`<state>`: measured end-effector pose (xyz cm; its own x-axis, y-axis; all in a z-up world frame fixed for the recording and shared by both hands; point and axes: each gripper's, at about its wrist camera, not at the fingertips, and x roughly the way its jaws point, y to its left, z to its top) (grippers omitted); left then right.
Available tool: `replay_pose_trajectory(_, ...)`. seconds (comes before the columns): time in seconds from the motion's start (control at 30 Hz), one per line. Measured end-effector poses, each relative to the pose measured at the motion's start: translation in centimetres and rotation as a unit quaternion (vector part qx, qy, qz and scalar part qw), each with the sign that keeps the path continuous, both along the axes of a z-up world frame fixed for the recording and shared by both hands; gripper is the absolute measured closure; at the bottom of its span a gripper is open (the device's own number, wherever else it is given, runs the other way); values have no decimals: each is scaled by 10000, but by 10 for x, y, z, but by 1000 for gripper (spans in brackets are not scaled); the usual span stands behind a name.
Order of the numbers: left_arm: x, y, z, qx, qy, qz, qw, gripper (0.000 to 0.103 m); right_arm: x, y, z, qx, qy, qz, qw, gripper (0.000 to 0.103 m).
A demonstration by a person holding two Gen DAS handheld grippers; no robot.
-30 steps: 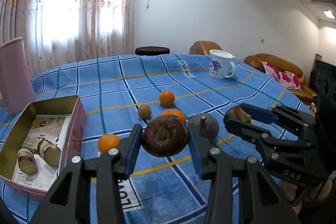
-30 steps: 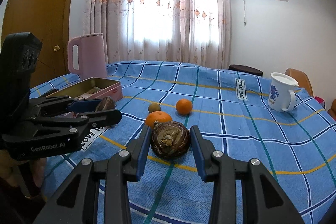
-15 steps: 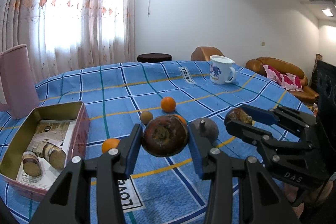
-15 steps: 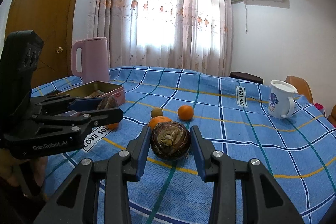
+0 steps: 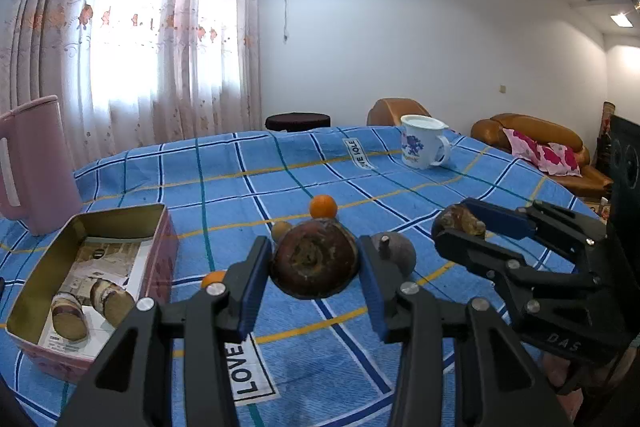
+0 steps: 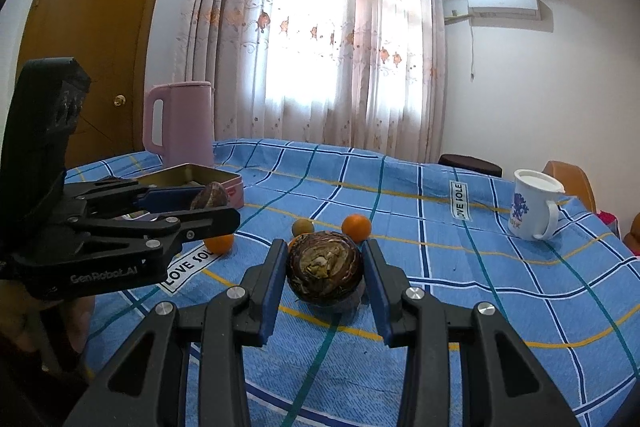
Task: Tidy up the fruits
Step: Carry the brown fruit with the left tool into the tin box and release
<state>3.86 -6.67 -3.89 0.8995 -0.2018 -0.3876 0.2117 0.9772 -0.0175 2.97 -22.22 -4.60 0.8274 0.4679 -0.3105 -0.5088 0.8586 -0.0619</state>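
Sheer floral curtains (image 5: 132, 39) fill the wall behind us, and a blue checked cloth (image 5: 224, 179) covers the worktop where we are sorting fruit. At far left in the left wrist view stands a pink jug (image 5: 32, 163); just in front of it sits an open pink tin (image 5: 84, 287) lined with printed paper, with two cut brown pieces (image 5: 90, 309) lying inside. Beside the tin's right wall a small orange (image 5: 214, 277) peeks out from behind our left tool (image 5: 314, 267), whose blue pads are clamped on a round brown fruit (image 5: 314, 261) held above the cloth. Behind it lie a small brown-green fruit (image 5: 281, 229) and another orange (image 5: 323, 206), apart from each other. Just right of the held fruit a dark purple fruit with a stem (image 5: 394, 255) rests on the cloth. Further right, our right tool (image 5: 460, 227) is closed on a second brown fruit (image 5: 458, 221), also lifted off the worktop. A white mug with a blue print (image 5: 422, 143) stands well back near the far edge.

In the right wrist view the left tool (image 6: 214, 205) sits at left with its fruit (image 6: 210, 197) in front of the tin (image 6: 228, 183), and the right tool (image 6: 324, 275) grips its scaly brown fruit (image 6: 324, 271) at centre, oranges (image 6: 356, 227) beyond, mug (image 6: 534, 205) at right.
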Motion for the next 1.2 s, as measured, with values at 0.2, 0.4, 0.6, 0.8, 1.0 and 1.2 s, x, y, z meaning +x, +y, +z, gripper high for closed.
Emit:
replay_pose_trajectory(0.2, -3, 2, 3, 38, -76, 43, 10000, 58, 0, 1, 1, 9, 5, 35, 10000, 63)
replay_pose_trajectory(0.4, -4, 13, 8, -11, -66, 126, 9999, 58, 4, 8, 6, 9, 130, 180, 9998, 63)
replay_pose_trajectory(0.6, -3, 35, 14, -123, -33, 339, 9993, 58, 10, 28, 20, -87, 115, 430, 9990, 63)
replay_pose_trajectory(0.8, -1, 70, 20, -245, 4, 646, 9976, 58, 27, 52, 38, -43, 289, 744, 9968, 63)
replay_pose_trajectory(1.0, 8, 111, 22, -316, 143, 1023, 9942, 58, 46, 87, 55, -169, 345, 1041, 9938, 63)
replay_pose_trajectory(1.2, 18, 148, 22, -316, 316, 1305, 9904, 58, 67, 125, 63, -224, 531, 1335, 9894, 63)
